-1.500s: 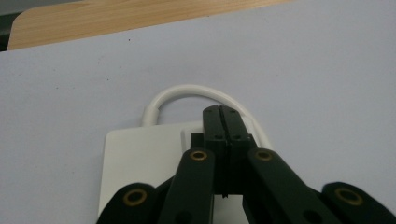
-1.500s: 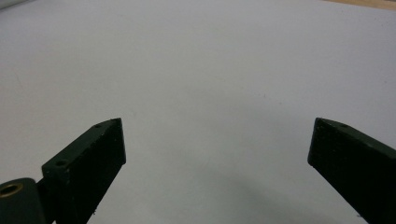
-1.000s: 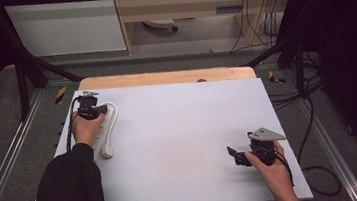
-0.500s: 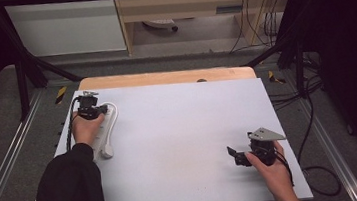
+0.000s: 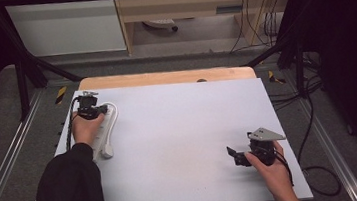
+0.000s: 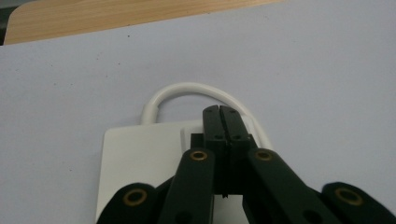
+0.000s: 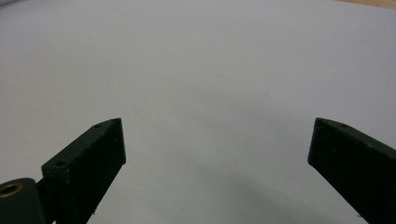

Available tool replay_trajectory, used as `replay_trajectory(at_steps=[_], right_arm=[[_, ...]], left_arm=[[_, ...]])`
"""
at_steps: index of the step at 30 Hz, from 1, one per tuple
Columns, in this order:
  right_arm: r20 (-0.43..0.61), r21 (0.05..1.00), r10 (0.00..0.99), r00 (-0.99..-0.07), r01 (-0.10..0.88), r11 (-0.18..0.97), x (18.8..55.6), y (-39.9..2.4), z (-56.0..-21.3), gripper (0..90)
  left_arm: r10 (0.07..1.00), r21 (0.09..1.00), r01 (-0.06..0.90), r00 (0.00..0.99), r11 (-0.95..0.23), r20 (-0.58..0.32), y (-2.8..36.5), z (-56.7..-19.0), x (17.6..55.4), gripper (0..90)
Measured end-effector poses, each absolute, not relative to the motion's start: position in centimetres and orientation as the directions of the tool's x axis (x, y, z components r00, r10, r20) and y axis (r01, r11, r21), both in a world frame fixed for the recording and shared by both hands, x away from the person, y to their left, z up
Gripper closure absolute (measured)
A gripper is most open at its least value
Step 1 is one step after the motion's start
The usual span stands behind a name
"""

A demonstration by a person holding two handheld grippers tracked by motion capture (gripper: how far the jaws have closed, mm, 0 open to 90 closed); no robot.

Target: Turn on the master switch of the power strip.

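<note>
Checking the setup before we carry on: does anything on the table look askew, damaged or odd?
Nothing stands out. The white power strip lies flat near the left edge of the white table, its cord looping neatly. The left hand-held gripper is shut above the strip; the right hand-held gripper is open over bare table.

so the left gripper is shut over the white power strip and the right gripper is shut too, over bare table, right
Not quite: the right gripper is open, its jaws standing wide apart over the bare table, as the right gripper view shows. The rest holds: the left gripper is shut, jaws together with nothing between them, over the white power strip.
</note>
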State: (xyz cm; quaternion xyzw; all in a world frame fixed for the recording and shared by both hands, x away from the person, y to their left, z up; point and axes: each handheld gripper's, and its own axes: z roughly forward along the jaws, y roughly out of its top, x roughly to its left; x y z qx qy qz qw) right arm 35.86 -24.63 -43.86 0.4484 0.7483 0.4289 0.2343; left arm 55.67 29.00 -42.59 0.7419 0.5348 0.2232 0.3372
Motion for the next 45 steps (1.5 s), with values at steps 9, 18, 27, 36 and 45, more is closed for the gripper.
replay_trajectory(at_steps=[9, 18, 27, 36, 45], right_arm=[[0.036, 0.851, 0.871, -0.49, 0.472, 0.23, 35.9, -24.7, -43.9, 4.6], [0.044, 0.853, 0.871, -0.49, 0.473, 0.223, 35.9, -24.7, -43.8, 4.6], [0.047, 0.854, 0.872, -0.487, 0.472, 0.218, 36.0, -24.8, -43.8, 4.6], [0.047, 0.857, 0.874, -0.484, 0.469, 0.214, 36.0, -24.8, -43.7, 4.5], [0.049, 0.856, 0.873, -0.485, 0.47, 0.214, 36.0, -24.8, -43.7, 4.5]], left_arm=[[0.946, 0.738, 0.644, 0.324, -0.201, -0.025, 28.9, -42.6, 55.7, 90.0], [0.946, 0.737, 0.645, 0.322, -0.201, -0.023, 28.9, -42.5, 55.5, 90.0], [0.948, 0.746, 0.639, 0.316, -0.185, -0.036, 29.1, -42.4, 55.5, 90.0], [0.951, 0.765, 0.622, 0.306, -0.165, -0.044, 29.2, -42.2, 55.3, 90.0], [0.948, 0.788, 0.596, 0.315, -0.156, -0.051, 28.7, -41.6, 55.1, 90.0]])
